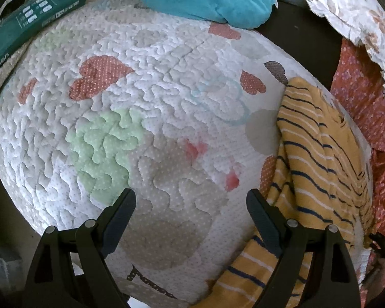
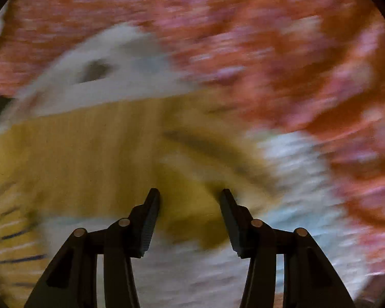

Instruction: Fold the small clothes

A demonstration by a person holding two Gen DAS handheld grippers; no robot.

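Claws both gape. Left claw (image 1: 191,200) stands wide over the quilt (image 1: 151,97) — empty. Right claw (image 2: 190,195) hangs half-open above the striped yellow garment (image 2: 89,148), gripping nothing.

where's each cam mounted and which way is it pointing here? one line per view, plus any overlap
Left wrist: on the left gripper, angled down at the quilted mat; its open fingers show, striped yellow garment beside the right one.
Right wrist: on the right gripper, close over the yellow cloth, blurred; its parted fingers show, cloth in the gap.
Shared: the yellow garment, the mat, the red floral fabric.
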